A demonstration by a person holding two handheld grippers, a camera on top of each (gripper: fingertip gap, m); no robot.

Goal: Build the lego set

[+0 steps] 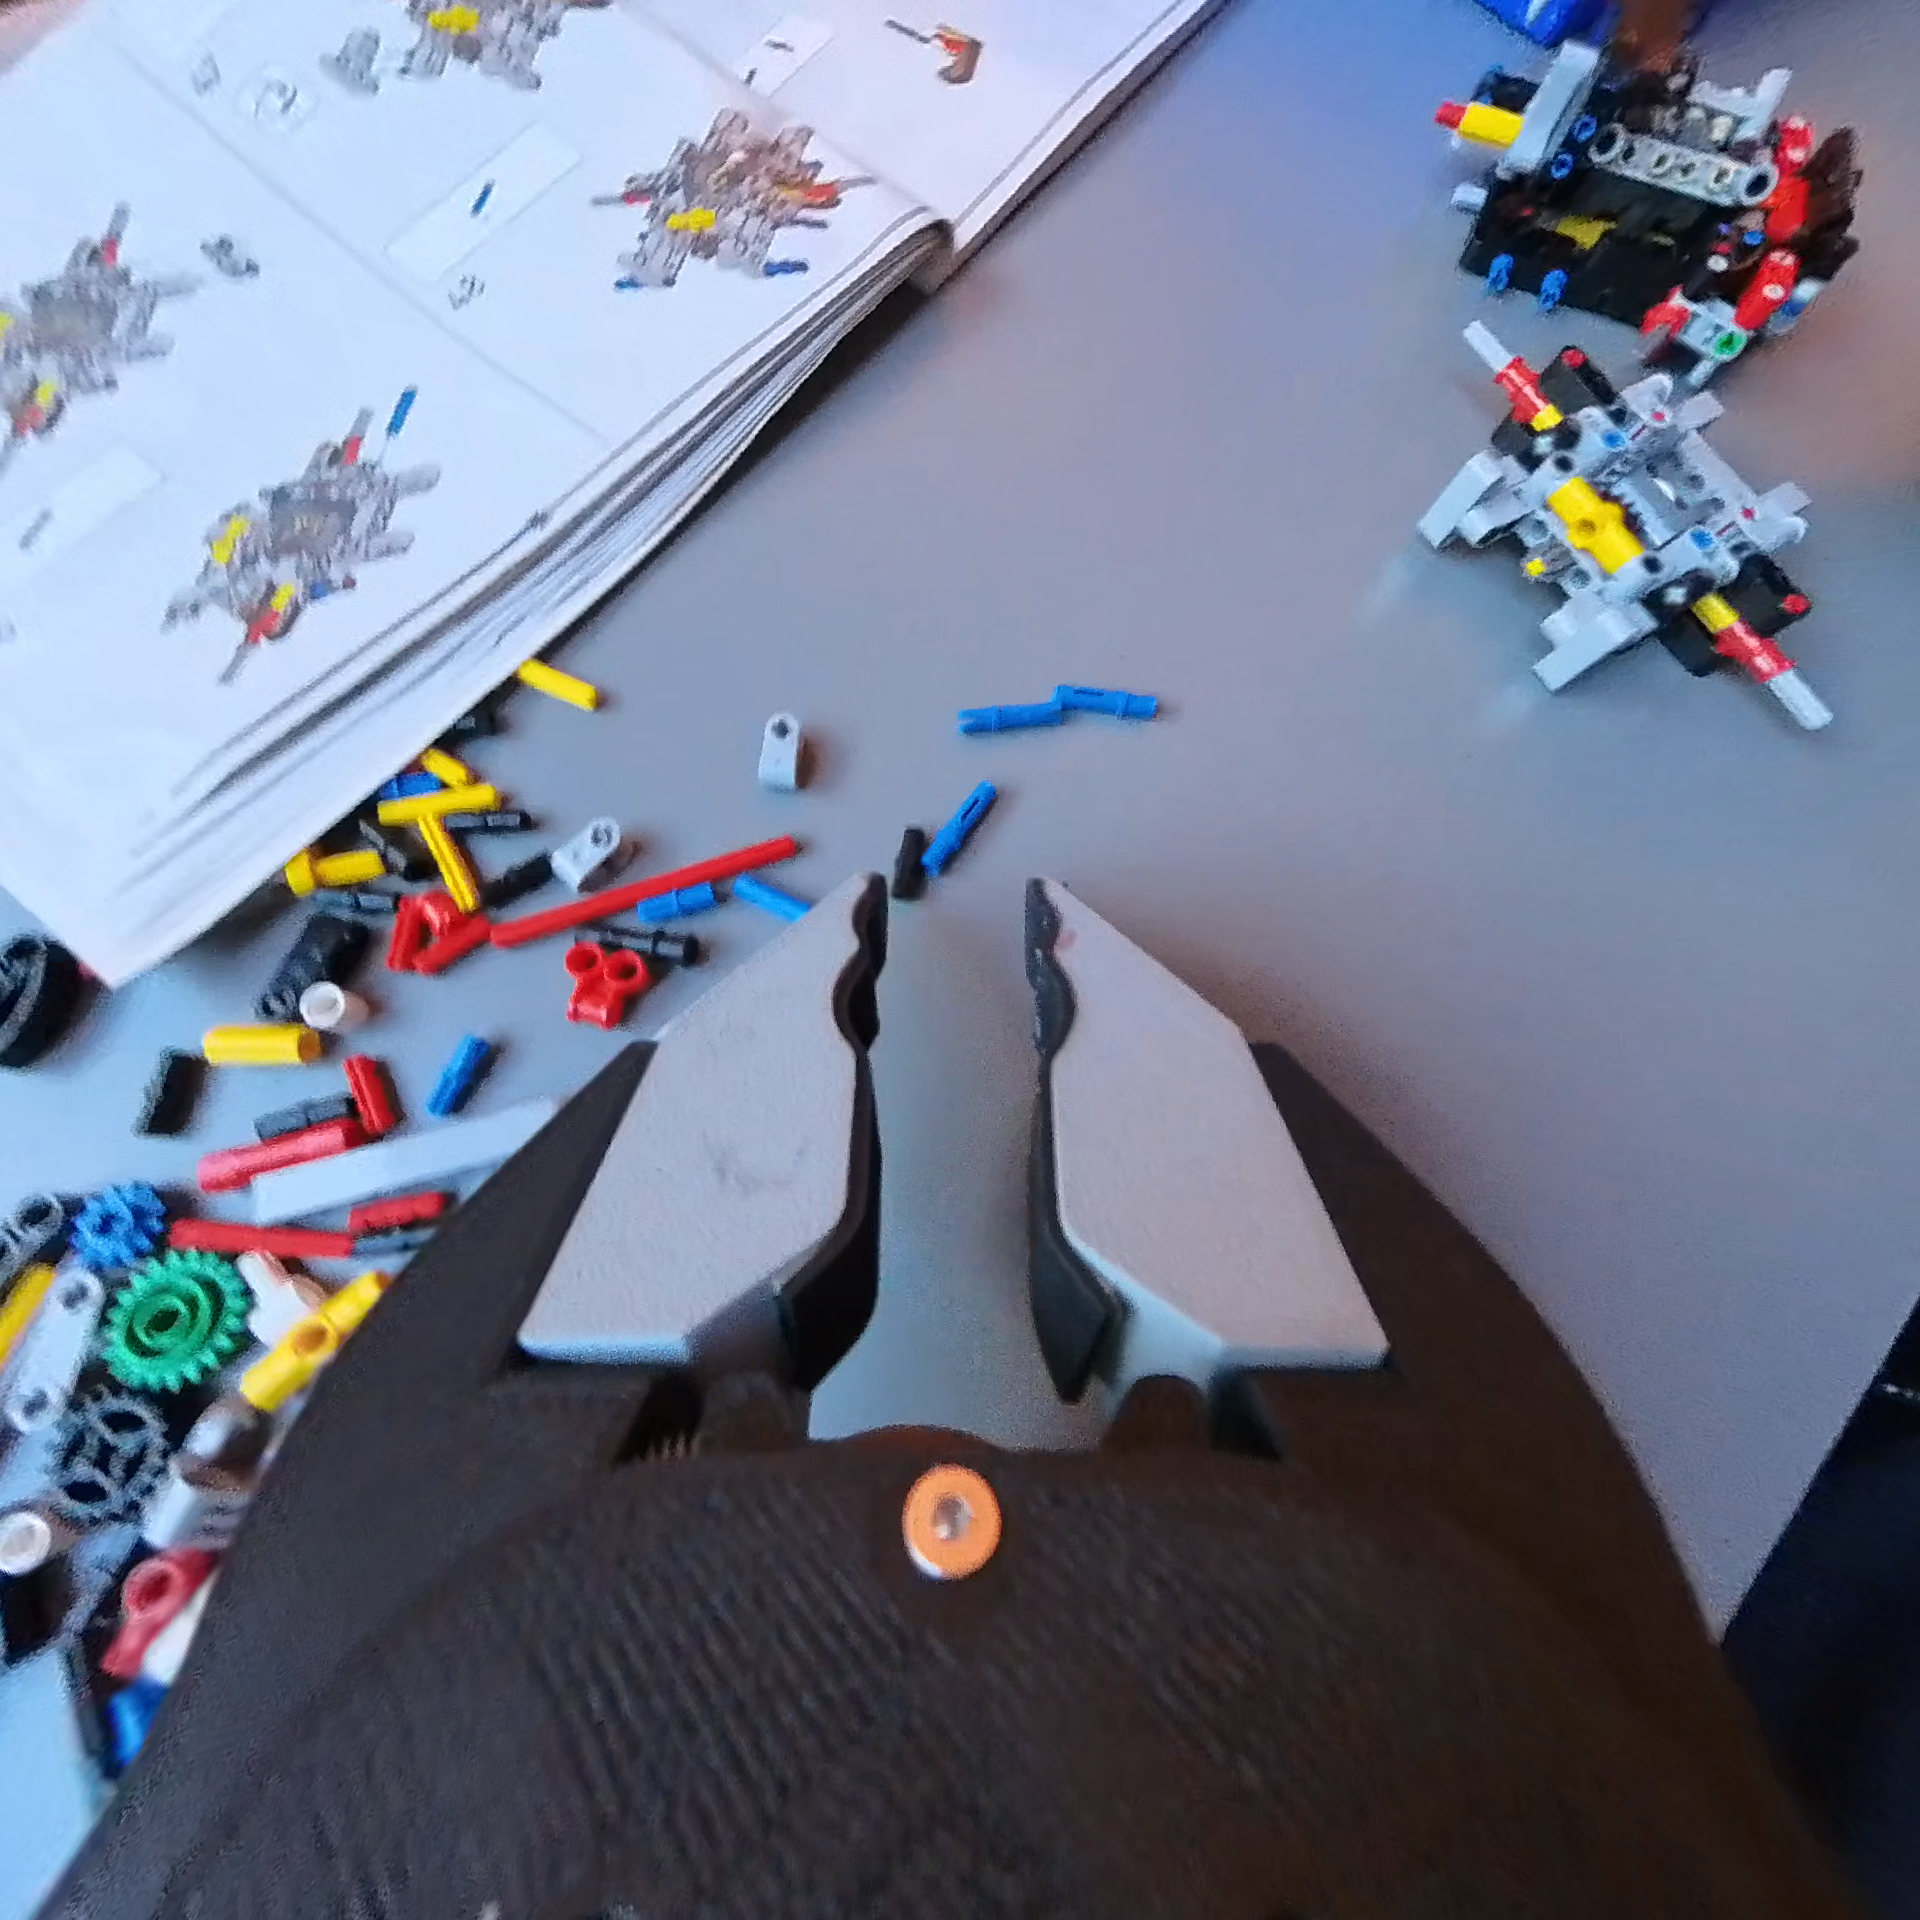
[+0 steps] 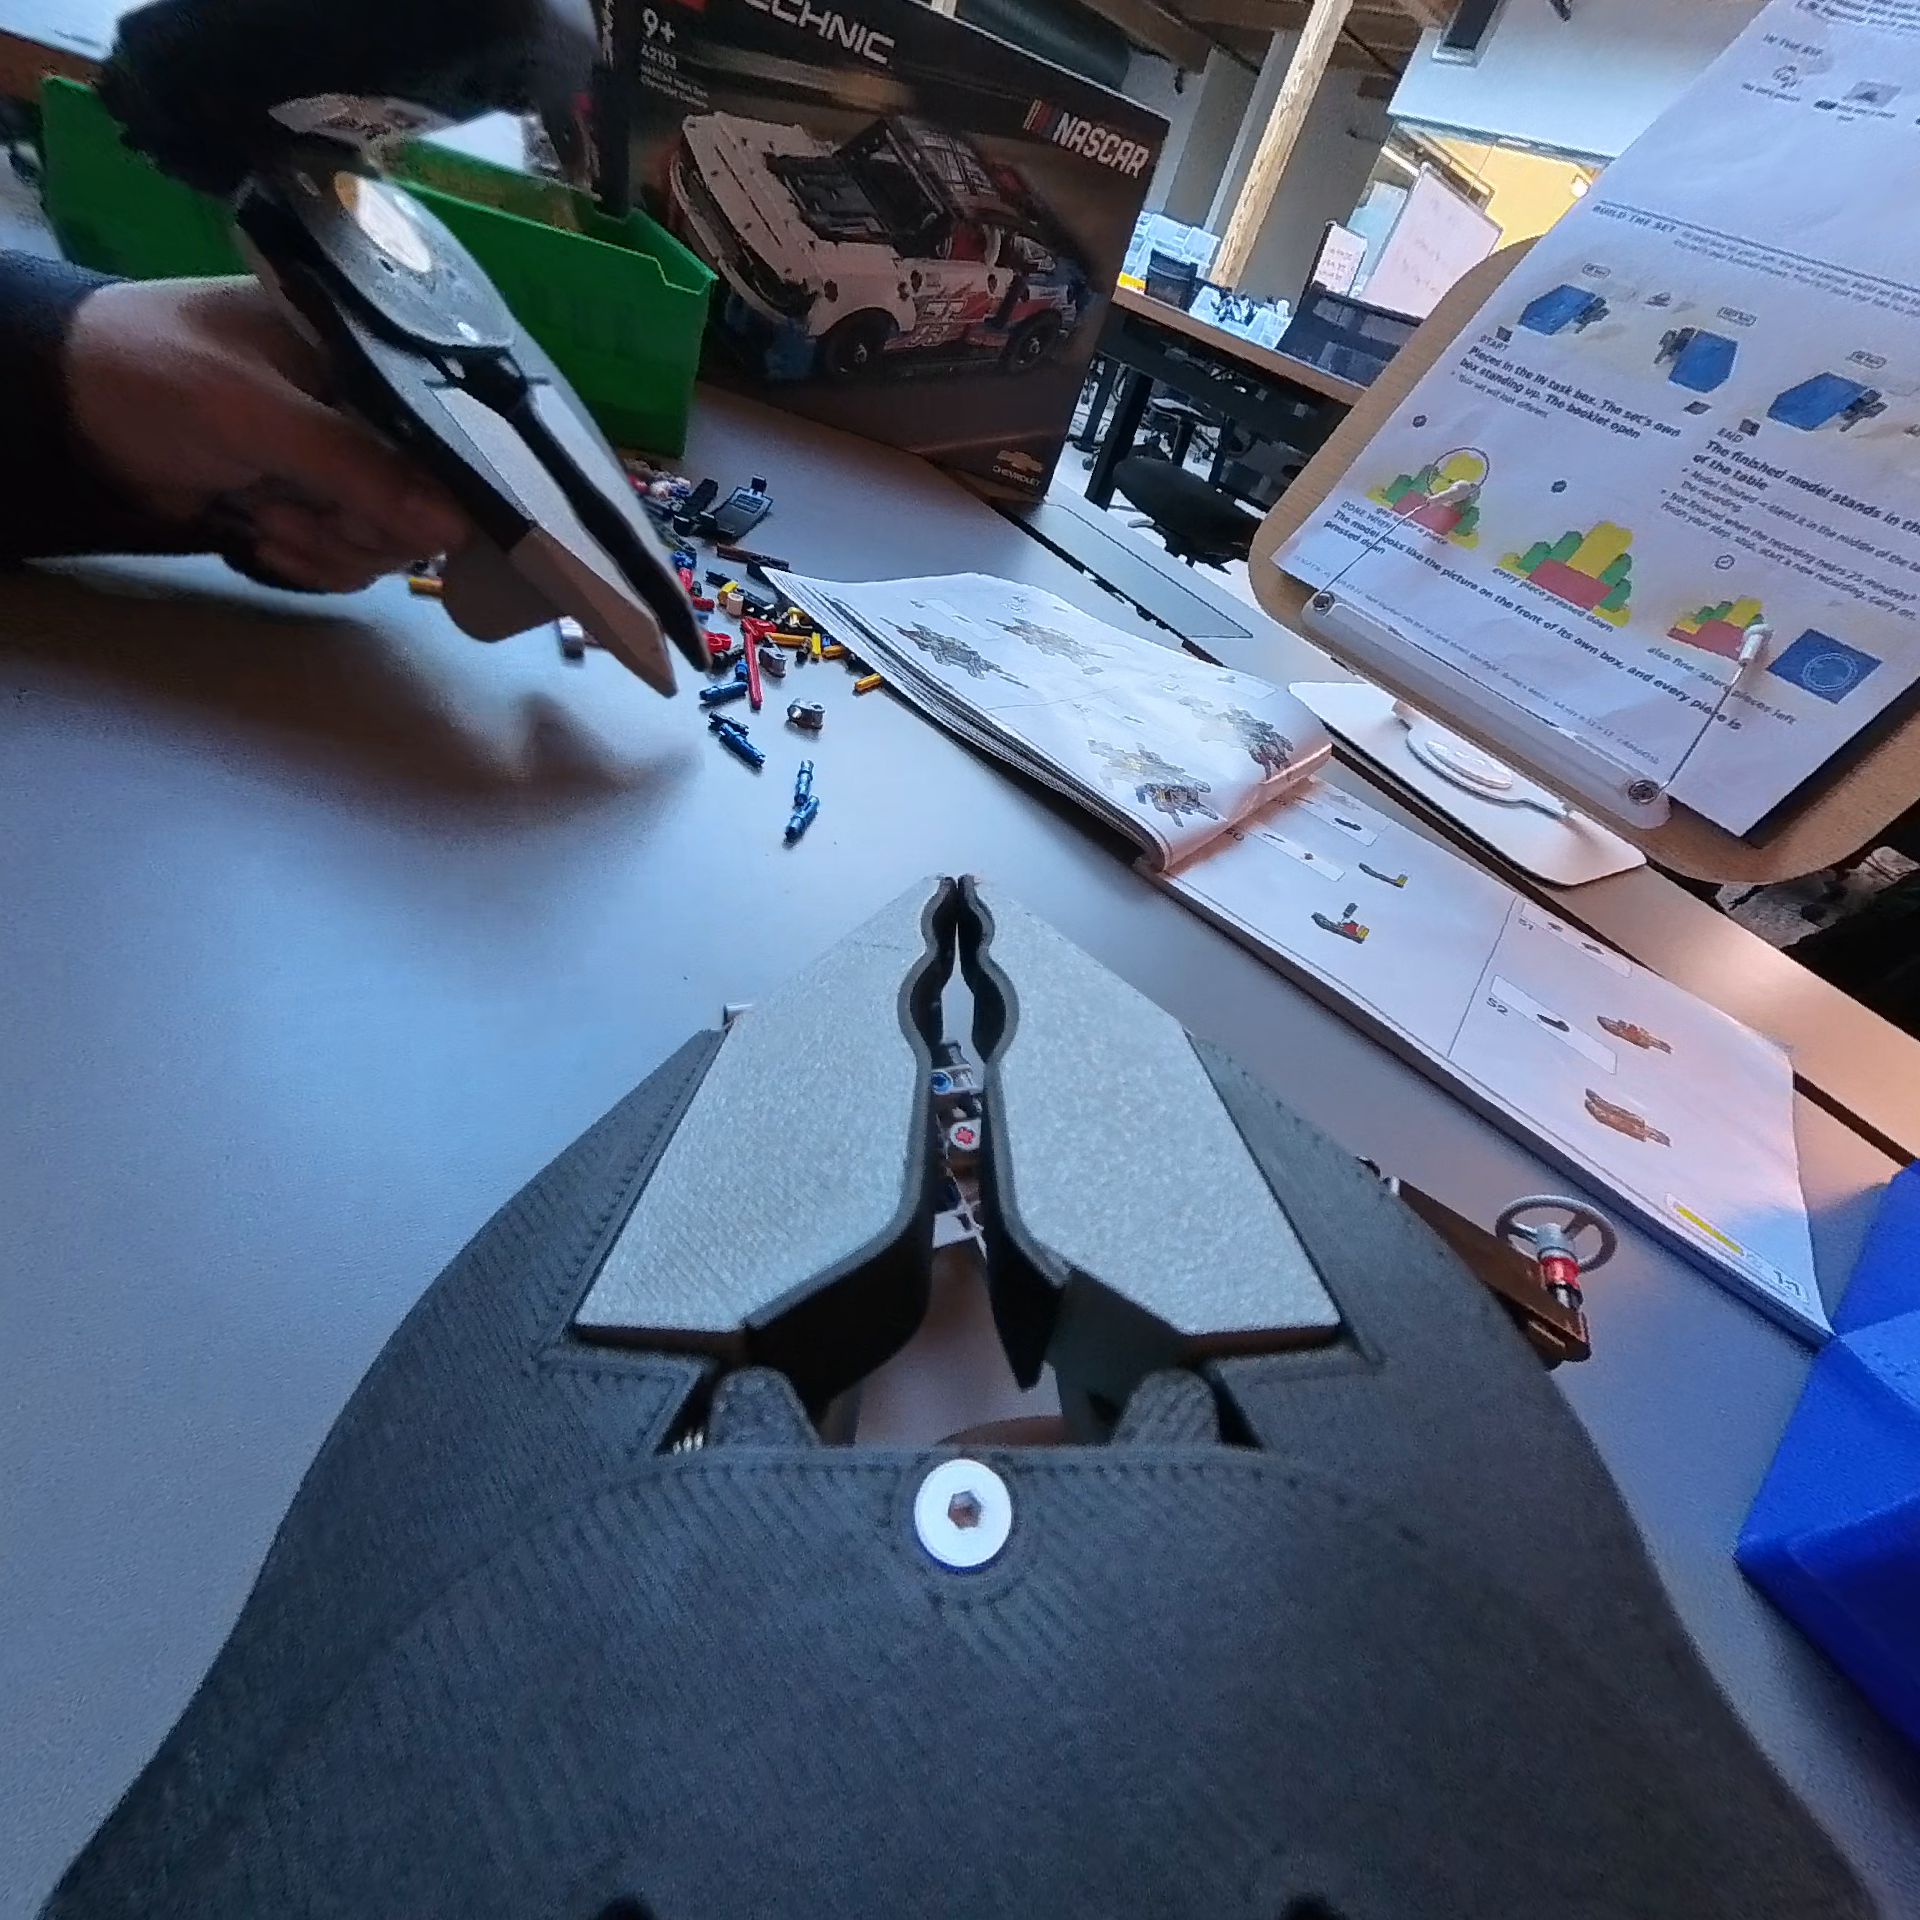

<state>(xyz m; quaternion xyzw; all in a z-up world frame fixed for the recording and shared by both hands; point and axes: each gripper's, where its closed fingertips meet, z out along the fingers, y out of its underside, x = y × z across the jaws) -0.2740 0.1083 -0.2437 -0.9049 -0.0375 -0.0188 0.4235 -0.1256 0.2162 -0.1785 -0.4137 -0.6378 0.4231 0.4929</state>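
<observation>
Ahead of left gripper (image 1: 956, 888), fingers apart: black pin (image 1: 908, 862); right gripper (image 2: 958, 883) fingers closed.

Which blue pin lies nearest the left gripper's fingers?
The lone slanted blue pin beside the black pin; the joined blue pair lies farther off.

loose pieces (image 1: 436, 935) beside booklet (image 1: 312, 416), on table (image 1: 1247, 935)

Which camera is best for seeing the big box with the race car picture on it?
The right wrist view. There the car box stands whole at the far side of the grey table, beside the green bin, picture side facing the camera. The left wrist view does not show the box at all, only loose pieces, the open booklet and two part-built models.
</observation>
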